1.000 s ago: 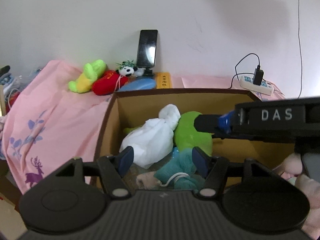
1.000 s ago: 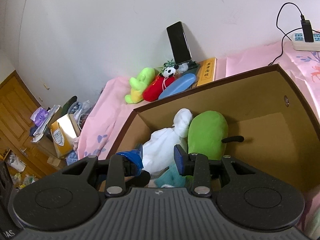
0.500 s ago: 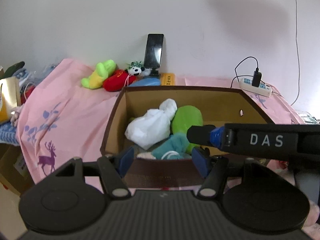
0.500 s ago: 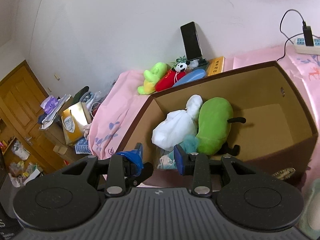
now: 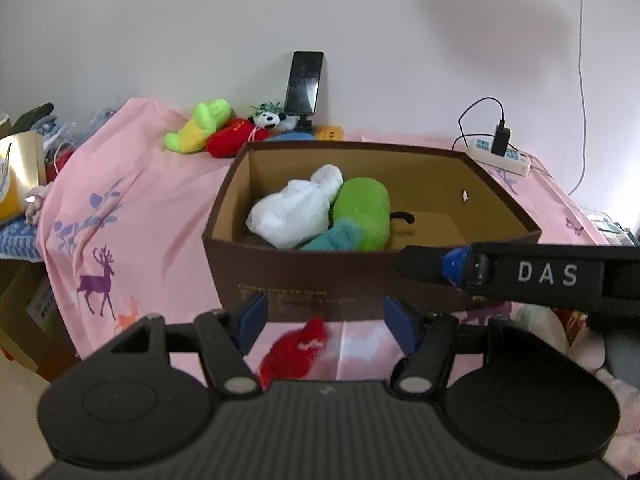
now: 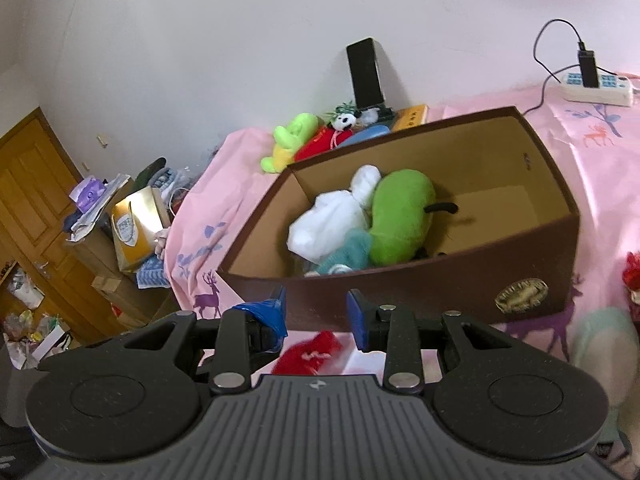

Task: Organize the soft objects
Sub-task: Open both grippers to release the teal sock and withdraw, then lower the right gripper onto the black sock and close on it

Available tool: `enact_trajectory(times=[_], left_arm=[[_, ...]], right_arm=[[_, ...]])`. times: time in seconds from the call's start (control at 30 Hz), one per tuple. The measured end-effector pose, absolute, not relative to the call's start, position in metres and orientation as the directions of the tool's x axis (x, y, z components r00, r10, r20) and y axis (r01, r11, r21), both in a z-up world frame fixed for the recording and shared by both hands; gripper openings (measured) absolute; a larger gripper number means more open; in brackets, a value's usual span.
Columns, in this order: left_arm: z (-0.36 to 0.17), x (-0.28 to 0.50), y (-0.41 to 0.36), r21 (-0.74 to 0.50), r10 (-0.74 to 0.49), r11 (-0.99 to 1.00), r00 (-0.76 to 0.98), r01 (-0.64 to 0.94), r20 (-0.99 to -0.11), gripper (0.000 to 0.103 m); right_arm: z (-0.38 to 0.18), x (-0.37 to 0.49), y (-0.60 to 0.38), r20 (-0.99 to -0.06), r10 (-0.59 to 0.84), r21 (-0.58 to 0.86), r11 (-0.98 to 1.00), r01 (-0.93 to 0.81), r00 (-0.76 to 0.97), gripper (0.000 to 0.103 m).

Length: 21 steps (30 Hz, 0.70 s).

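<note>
On the pink bedsheet [image 5: 132,200] sits a brown cardboard box [image 5: 312,276], open at the top, its near wall facing both cameras. Inside it, toward the left end, lie three soft things pressed together: a white plush bundle [image 5: 296,212], a green plush [image 5: 364,208] touching its right side, and a teal cloth [image 5: 340,236] tucked in front of both. The right half of the box floor shows bare cardboard.

Behind the box, along the wall, a lime-and-yellow plush [image 5: 200,124], a red plush [image 5: 234,142] and a small panda toy [image 5: 270,119] lie in a row, with a dark phone [image 5: 305,82] propped upright just behind them. A white power strip [image 5: 500,154] rests on the sheet to the right.

Below the box's near wall, on the sheet, lies a red knitted piece [image 5: 296,354], outside the box.

The left gripper [image 5: 326,322] hovers above that red piece with its jaws spread wide and holding nothing. The right gripper [image 6: 316,314] hangs beside it, jaws parted as well and empty.
</note>
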<state>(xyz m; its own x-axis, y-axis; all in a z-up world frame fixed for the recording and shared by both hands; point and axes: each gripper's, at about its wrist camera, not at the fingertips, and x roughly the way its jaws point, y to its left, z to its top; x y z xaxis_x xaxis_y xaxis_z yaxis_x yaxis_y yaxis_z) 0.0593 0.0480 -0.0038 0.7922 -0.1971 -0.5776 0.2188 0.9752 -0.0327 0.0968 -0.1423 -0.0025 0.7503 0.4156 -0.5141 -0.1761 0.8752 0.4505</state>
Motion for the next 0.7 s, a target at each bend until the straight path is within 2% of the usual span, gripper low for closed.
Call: enact_trajectory(times=[0.43, 0.7], left_arm=[[-0.014, 0.032, 0.044, -0.027, -0.231, 0.963, 0.77, 0.268, -0.596, 0.066], [-0.034, 0.022, 0.044, -0.08, -0.31, 0.938, 0.712, 0.338, -0.63, 0.066]], right_arm=[[-0.028, 0.076, -0.161, -0.582, 0.395, 0.5, 0.863, -0.07, 0.71, 0.015], [-0.041, 0.072, -0.176, -0.606, 0.409, 0.545, 0.838, -0.018, 0.682, 0.016]])
